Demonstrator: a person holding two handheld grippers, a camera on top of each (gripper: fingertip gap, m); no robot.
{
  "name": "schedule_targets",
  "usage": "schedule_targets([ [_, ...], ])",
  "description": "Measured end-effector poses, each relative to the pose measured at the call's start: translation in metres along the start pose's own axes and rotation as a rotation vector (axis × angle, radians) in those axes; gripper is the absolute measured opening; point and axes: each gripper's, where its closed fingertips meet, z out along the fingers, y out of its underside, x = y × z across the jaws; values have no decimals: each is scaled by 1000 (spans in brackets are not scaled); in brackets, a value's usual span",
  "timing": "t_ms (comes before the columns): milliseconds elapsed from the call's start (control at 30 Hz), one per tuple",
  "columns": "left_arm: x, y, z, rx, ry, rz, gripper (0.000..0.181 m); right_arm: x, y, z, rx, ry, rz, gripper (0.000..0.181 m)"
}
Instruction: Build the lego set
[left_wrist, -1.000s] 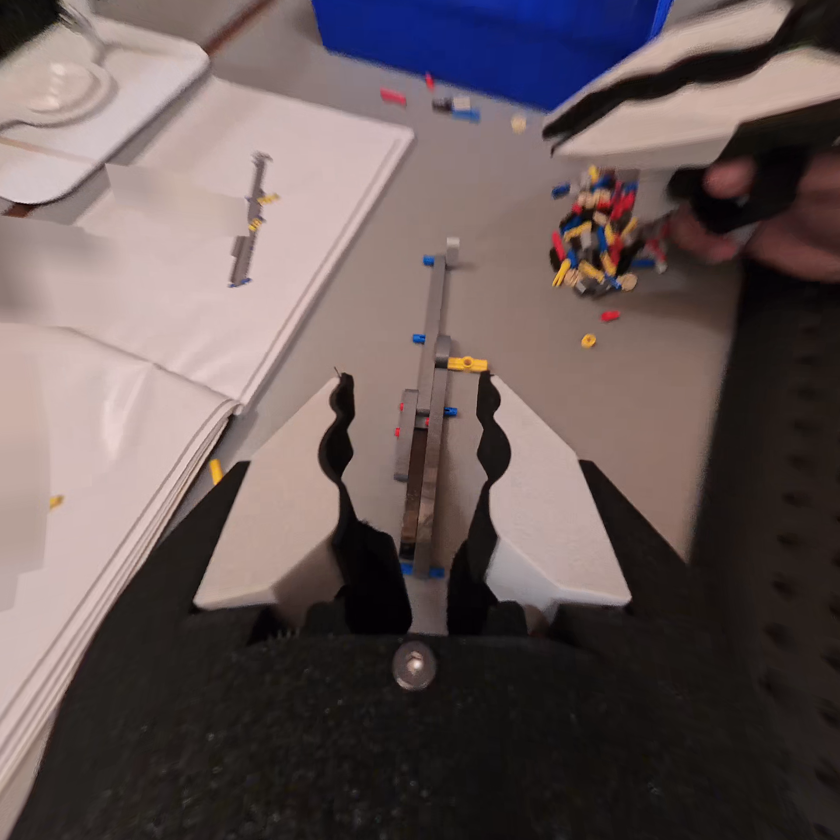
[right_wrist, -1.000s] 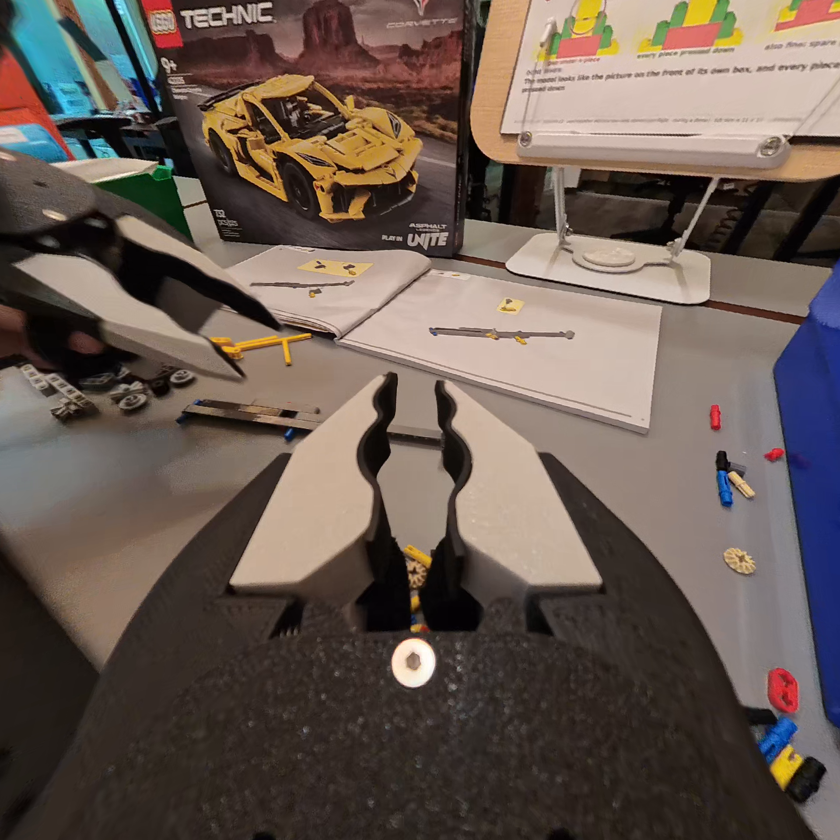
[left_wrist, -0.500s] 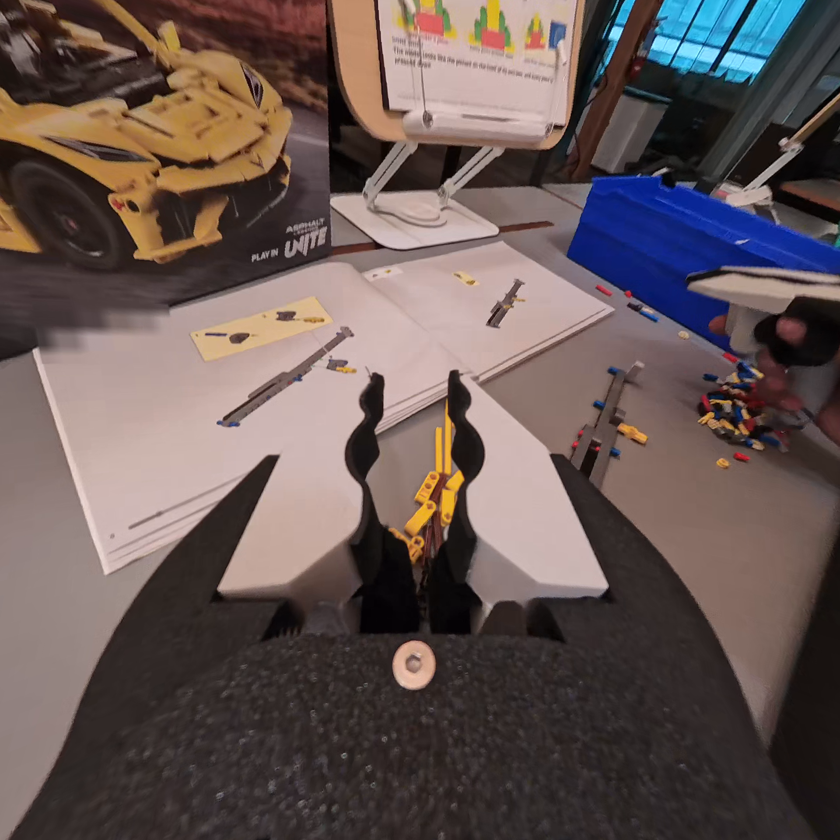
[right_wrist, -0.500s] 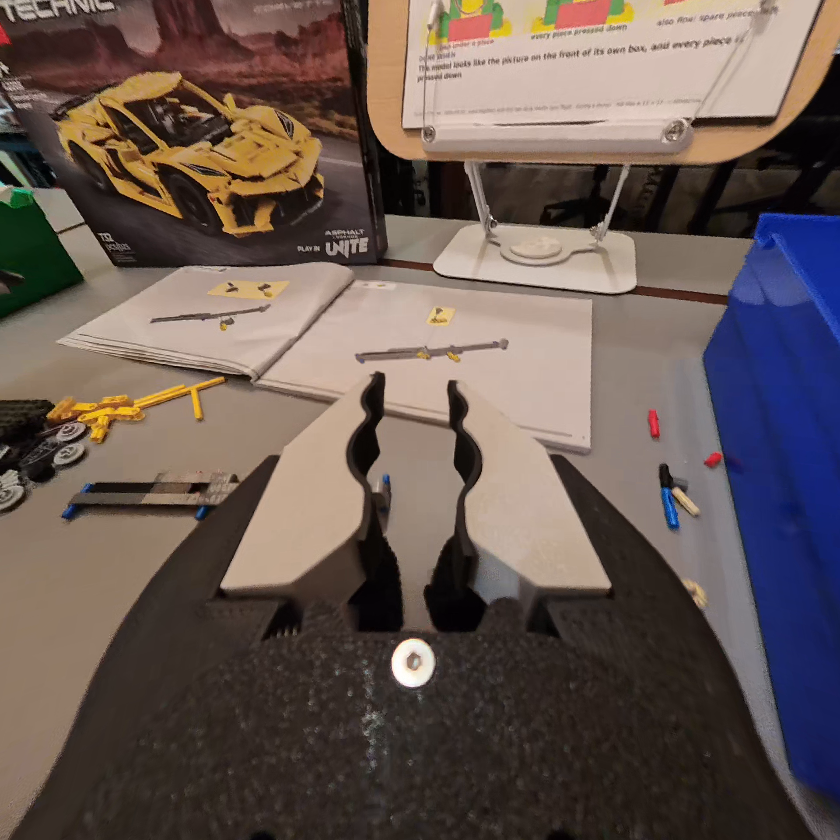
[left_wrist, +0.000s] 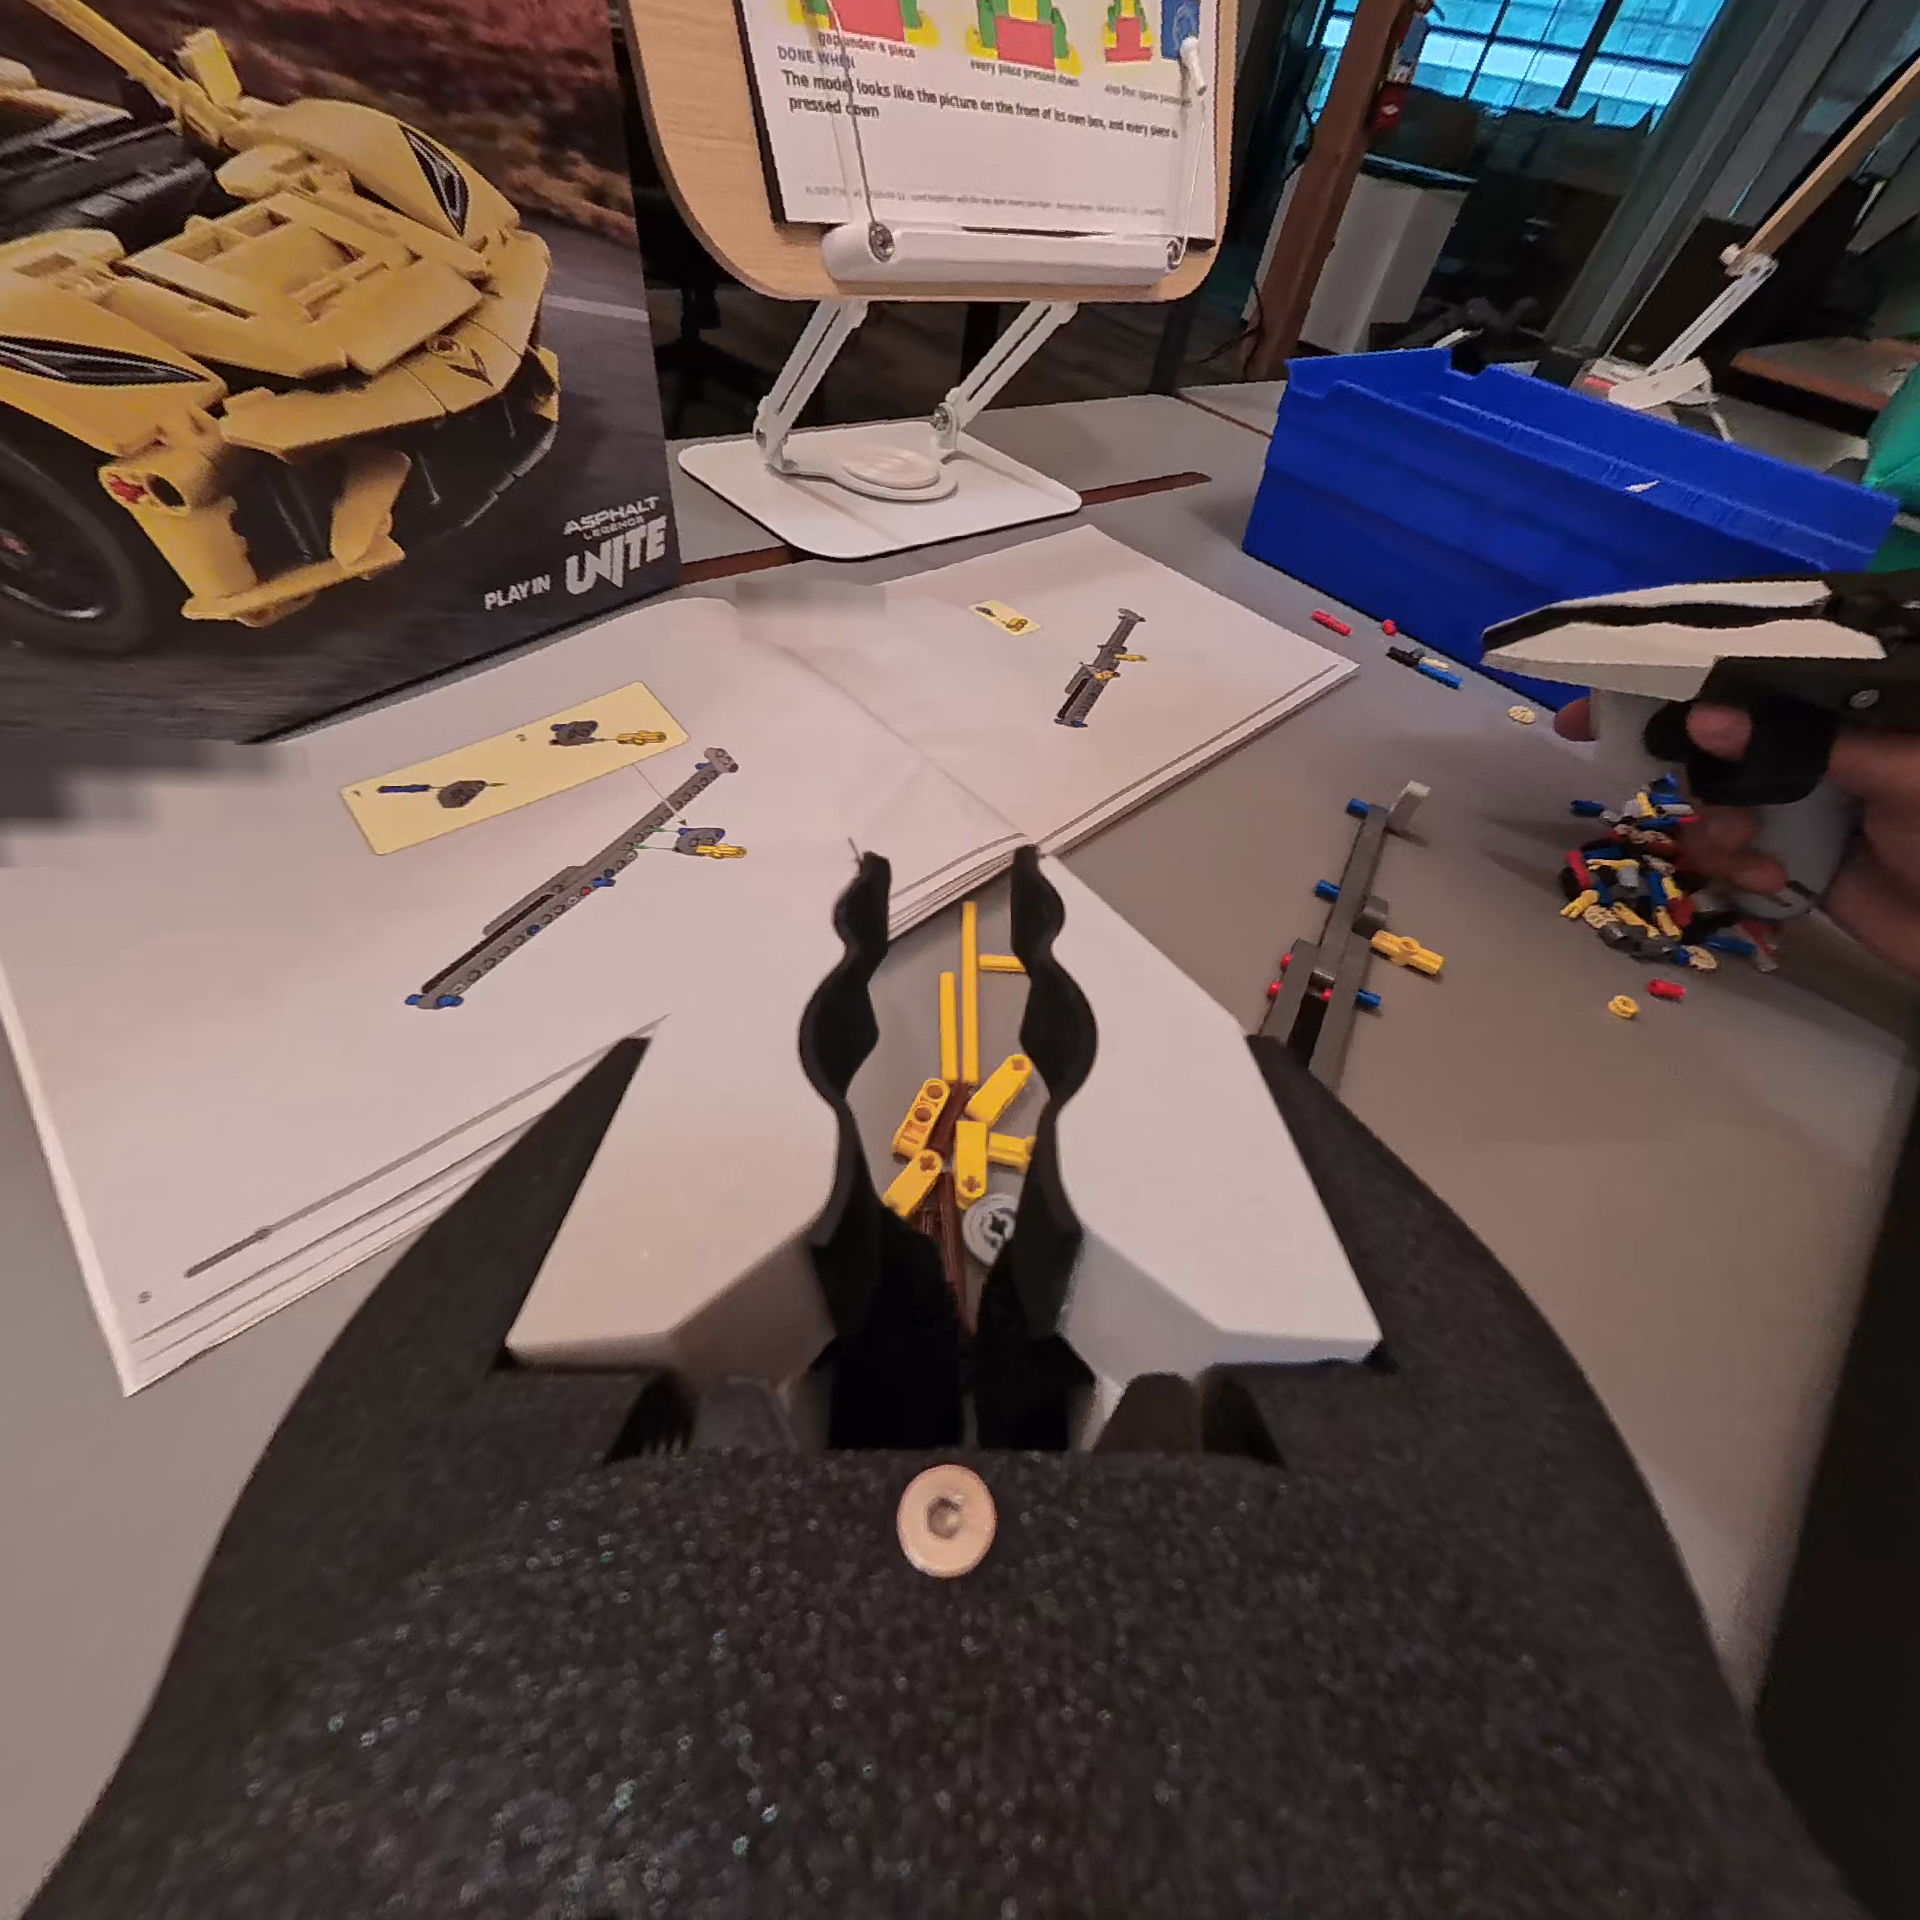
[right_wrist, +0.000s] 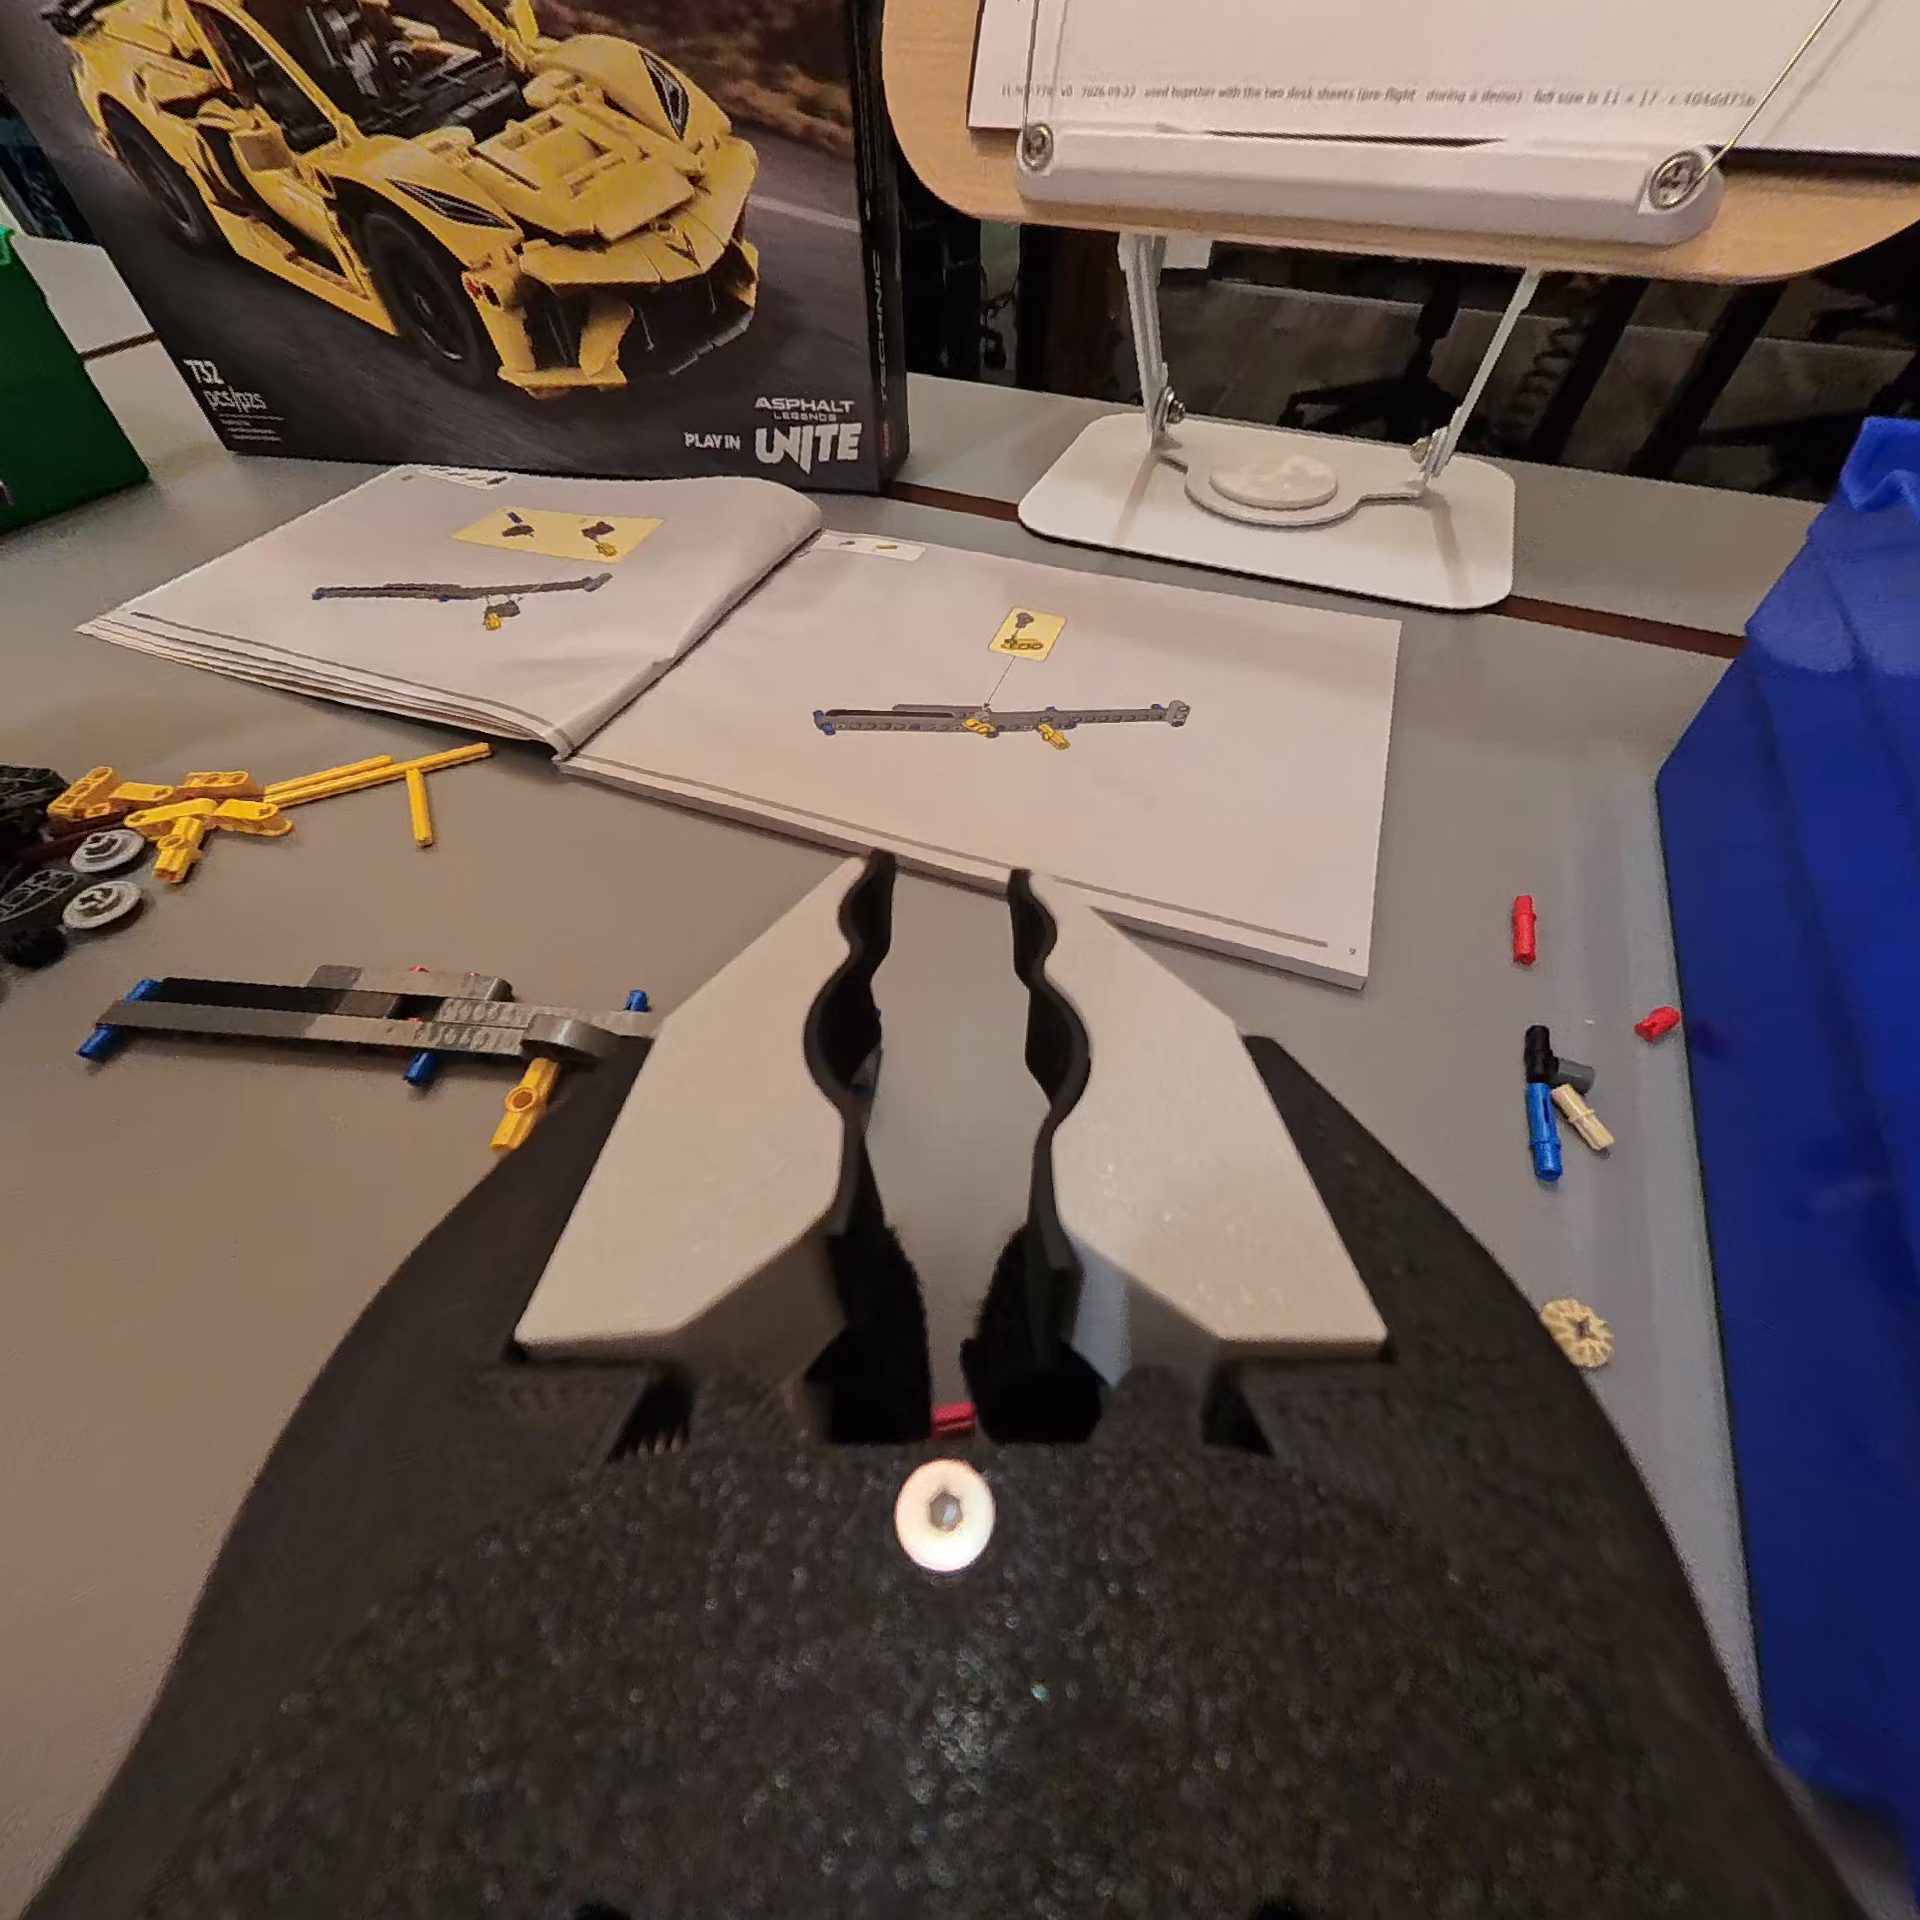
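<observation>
My left gripper (left_wrist: 948, 868) is open and holds nothing; it hovers over a small heap of yellow connectors and axles (left_wrist: 961, 1122) on the grey table, which shows through the gap between its pads. A long grey beam assembly (left_wrist: 1345, 925) with blue and red pins and a yellow connector (left_wrist: 1405, 951) lies to its right. My right gripper (right_wrist: 951, 868) is open with bare table between its fingers, at the near edge of the open instruction booklet (right_wrist: 987, 779). The assembly (right_wrist: 343, 1018) lies to its left. The right gripper (left_wrist: 1496, 649) also shows in the left wrist view, above a pile of small pins (left_wrist: 1652, 883).
The set's box (right_wrist: 468, 208) and a document stand (right_wrist: 1268, 509) stand behind the booklet. A blue bin (right_wrist: 1818, 935) walls the right side, with loose pins (right_wrist: 1548, 1101) and a tan gear (right_wrist: 1576, 1330) beside it. Grey wheels and black parts (right_wrist: 62, 883) lie far left. Spacing between my two grippers at the tips: around 25 cm. It is some 15 cm from my right tips to the tan gear (right_wrist: 1576, 1330).
My left gripper left the grey beam assembly, narrowed its jaws and moved over the yellow heap. My right gripper lifted off the pin pile and turned toward the booklet.
</observation>
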Motion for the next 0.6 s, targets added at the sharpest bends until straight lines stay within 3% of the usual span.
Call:
schedule_targets([
  [600,-3,6,4,-47,-40,57,21,-6,1,0,-2,-22,-17,20],
])
